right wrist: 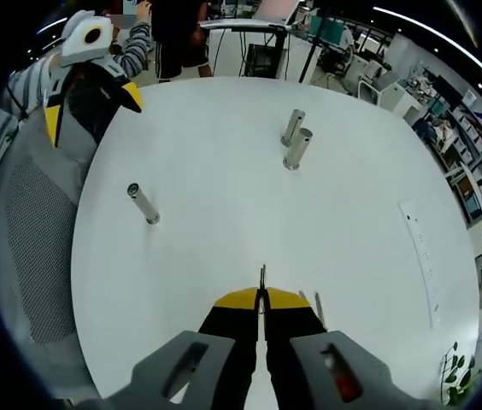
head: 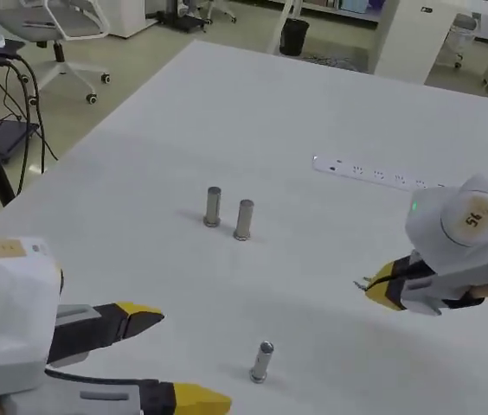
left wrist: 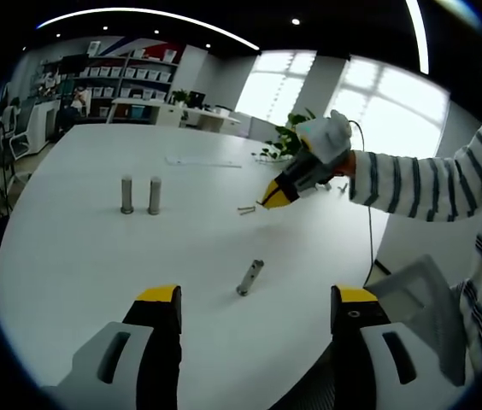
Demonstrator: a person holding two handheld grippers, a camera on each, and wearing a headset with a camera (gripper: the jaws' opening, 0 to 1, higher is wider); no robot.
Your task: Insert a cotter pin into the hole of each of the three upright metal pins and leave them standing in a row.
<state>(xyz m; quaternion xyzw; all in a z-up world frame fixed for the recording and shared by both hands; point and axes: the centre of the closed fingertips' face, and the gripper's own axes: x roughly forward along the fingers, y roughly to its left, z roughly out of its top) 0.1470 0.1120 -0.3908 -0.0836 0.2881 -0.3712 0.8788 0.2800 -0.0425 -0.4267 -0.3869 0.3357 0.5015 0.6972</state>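
Two steel pins [head: 213, 207] [head: 244, 220] stand upright side by side in the middle of the white table. The third pin [head: 262, 361] stands alone nearer me; in the left gripper view this pin [left wrist: 249, 278] lies just ahead of the jaws. My left gripper [head: 183, 357] is open at the lower left with nothing between its fingers. My right gripper [head: 374, 288] hovers at the right, shut on a thin cotter pin [right wrist: 262, 277] that pokes out from its tips. The cotter pin points toward the paired pins [right wrist: 297, 148].
A white power strip [head: 374, 173] lies at the back right of the table. Loose cotter pins [left wrist: 246, 209] lie on the table below the right gripper [left wrist: 279, 195]. Office chairs and a cabinet stand beyond the table's far edge.
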